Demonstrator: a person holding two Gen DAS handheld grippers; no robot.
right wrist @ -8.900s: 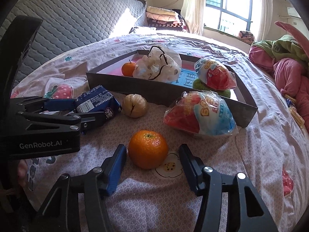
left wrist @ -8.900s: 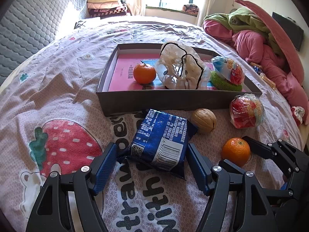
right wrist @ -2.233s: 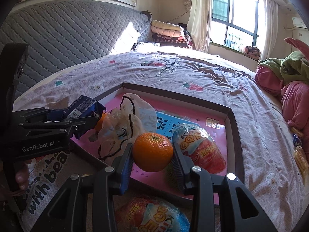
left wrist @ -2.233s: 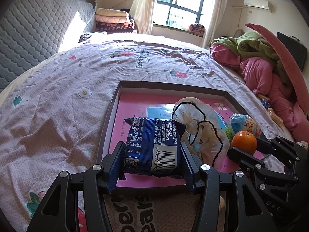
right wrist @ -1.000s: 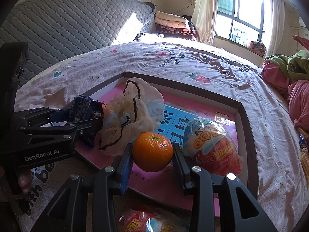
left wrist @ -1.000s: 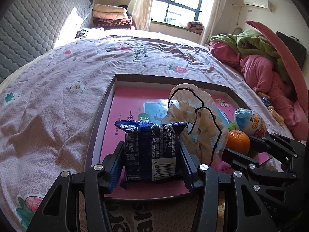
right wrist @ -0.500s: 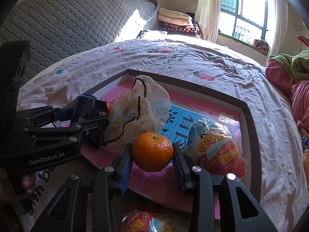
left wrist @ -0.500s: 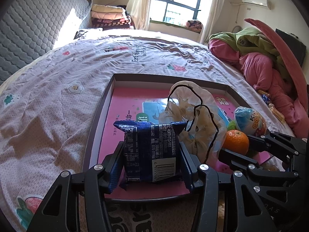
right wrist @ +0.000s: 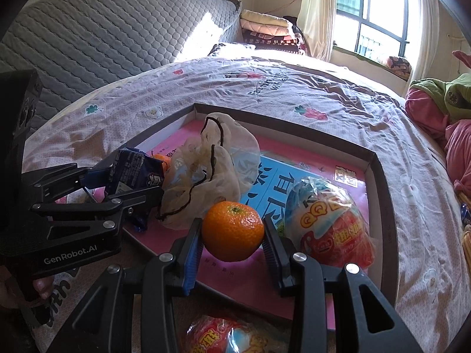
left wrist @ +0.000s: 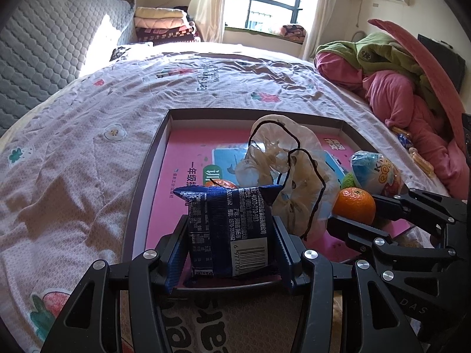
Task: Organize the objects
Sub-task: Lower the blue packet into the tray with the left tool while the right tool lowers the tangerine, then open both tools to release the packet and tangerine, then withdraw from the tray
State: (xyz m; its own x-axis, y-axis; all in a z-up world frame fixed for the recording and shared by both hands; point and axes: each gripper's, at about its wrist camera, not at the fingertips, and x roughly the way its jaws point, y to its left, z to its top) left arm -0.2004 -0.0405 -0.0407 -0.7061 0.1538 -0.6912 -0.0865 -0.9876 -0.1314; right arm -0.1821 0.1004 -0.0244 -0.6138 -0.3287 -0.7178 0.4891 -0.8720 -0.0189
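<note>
A blue snack packet [left wrist: 232, 229] stands between the pads of my left gripper [left wrist: 231, 248], which is shut on it just over the near wall of the pink-floored box tray [left wrist: 141, 188]. My right gripper [right wrist: 232, 250] is shut on an orange tangerine [right wrist: 232, 231], held above the tray's [right wrist: 385, 206] near part. From the left wrist view the tangerine [left wrist: 354, 206] and right gripper [left wrist: 379, 211] show at the right. In the right wrist view the packet [right wrist: 132, 173] and left gripper [right wrist: 126, 182] are at the left.
Inside the tray lie a crumpled clear plastic bag [left wrist: 288, 182], a second tangerine [left wrist: 222, 183] mostly hidden behind the packet, and a red-and-blue wrapped snack [right wrist: 329, 223]. Another wrapped snack [right wrist: 232, 336] lies on the bedspread below my right gripper. Pink and green bedding [left wrist: 406, 94] is piled at the right.
Both grippers keep their grips and hold almost still. The view of the tray has hardly shifted.
</note>
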